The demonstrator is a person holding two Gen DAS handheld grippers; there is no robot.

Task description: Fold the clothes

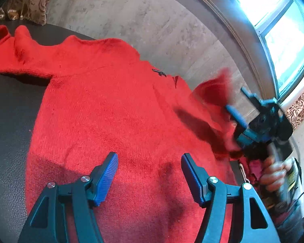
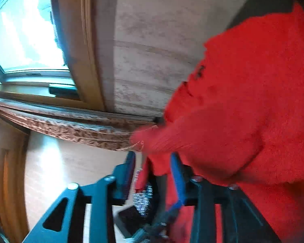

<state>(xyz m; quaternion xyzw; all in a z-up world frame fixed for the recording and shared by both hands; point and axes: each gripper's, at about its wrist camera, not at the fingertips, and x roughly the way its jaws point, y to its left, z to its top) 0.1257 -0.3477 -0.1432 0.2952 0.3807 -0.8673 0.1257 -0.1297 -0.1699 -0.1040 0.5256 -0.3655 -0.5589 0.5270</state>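
A red knitted sweater (image 1: 111,101) lies flat on a dark table (image 1: 10,121), with its left sleeve (image 1: 10,54) stretched out to the far left. My left gripper (image 1: 149,157) hovers open over the sweater's lower body, holding nothing. At the right a hand (image 1: 273,174) holds my right gripper (image 1: 235,99), blurred, beside the raised right sleeve (image 1: 212,91). In the right wrist view the sleeve cuff (image 2: 172,139) hangs over my right gripper (image 2: 153,158). Its fingers stand apart, with loose red knit between them that does not fill the gap.
A rough plastered wall (image 1: 152,20) runs behind the table. A bright window (image 1: 283,20) with a patterned sill (image 2: 71,129) is at the right. A brown patterned cushion (image 1: 30,0) sits at the far left corner. Dark bare tabletop shows left of the sweater.
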